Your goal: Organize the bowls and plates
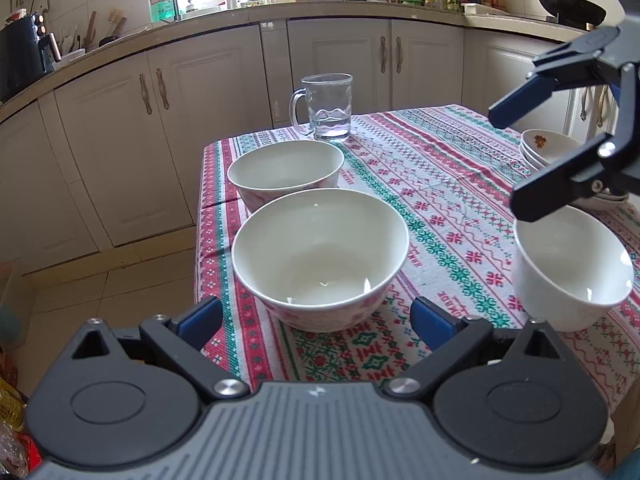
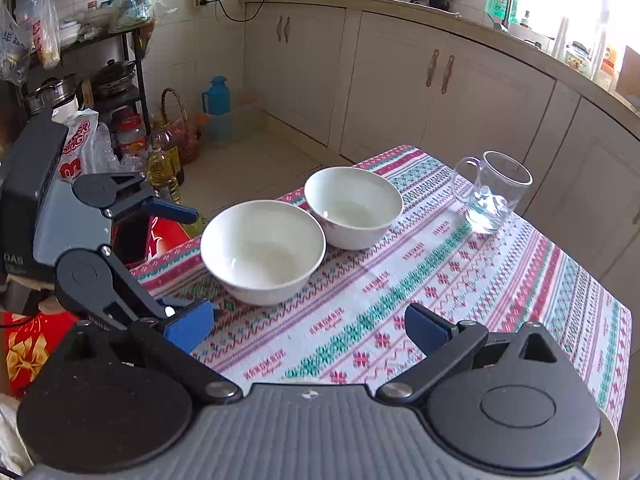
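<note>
both grippers' fingers (image 1: 440, 318) spread — near bowl (image 1: 320, 258) between left ones, beside tablecloth (image 1: 460, 184) edge

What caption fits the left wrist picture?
Open left gripper faces two white bowls near a glass mug on a patterned tablecloth.

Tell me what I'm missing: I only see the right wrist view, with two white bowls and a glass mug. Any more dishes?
Observer: Yes. A smaller white bowl stands just below your right claw, which is open.
Operator: Anything behind that bowl?
Observer: A stack of small dishes, farther back on the same side of the table. The top one has a flower print inside.
</note>
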Demonstrator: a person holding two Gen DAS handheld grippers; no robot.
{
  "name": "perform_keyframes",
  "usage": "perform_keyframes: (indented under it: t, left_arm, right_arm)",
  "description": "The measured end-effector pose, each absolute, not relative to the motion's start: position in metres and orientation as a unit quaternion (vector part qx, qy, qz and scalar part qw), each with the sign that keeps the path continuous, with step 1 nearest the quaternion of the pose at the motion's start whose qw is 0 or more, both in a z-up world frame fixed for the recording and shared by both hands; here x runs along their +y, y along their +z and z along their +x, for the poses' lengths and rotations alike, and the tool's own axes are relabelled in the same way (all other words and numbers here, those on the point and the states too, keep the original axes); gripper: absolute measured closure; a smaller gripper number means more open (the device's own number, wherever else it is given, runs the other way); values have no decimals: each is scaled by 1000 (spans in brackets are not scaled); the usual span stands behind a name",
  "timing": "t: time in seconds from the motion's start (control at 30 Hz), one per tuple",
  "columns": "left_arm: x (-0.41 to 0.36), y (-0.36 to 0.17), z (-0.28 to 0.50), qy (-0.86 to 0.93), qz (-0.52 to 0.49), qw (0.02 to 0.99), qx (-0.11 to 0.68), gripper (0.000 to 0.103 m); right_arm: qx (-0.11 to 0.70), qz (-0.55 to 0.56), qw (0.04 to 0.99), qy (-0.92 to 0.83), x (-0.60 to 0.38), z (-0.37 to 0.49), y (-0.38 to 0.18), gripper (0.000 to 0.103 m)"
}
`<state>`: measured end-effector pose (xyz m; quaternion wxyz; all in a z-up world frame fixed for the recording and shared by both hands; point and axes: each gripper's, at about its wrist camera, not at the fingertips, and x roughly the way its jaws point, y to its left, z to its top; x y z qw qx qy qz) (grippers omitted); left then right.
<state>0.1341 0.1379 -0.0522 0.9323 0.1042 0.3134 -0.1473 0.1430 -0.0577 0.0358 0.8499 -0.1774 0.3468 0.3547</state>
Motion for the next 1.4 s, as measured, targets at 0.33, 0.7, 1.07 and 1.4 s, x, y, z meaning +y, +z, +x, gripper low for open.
perform_keyframes:
  t: [0.33,0.7,1.07,1.4]
  left_arm:
    - [138,-63,148,-170,118,928,308,3]
    - [139,-66,157,-189,109,927,306,4]
    - [145,-66,165,-205,86,924,310,9]
    - [145,-65,165,-208,84,923,314,11]
  right_arm:
    - [370,-189,826,382,-11,177,26,0]
    - [410,-178,799,402,17,214,3,2]
    - [432,-165,785,412,26,230,-11,19]
    - [437,-154,781,419,24,233,-12,23]
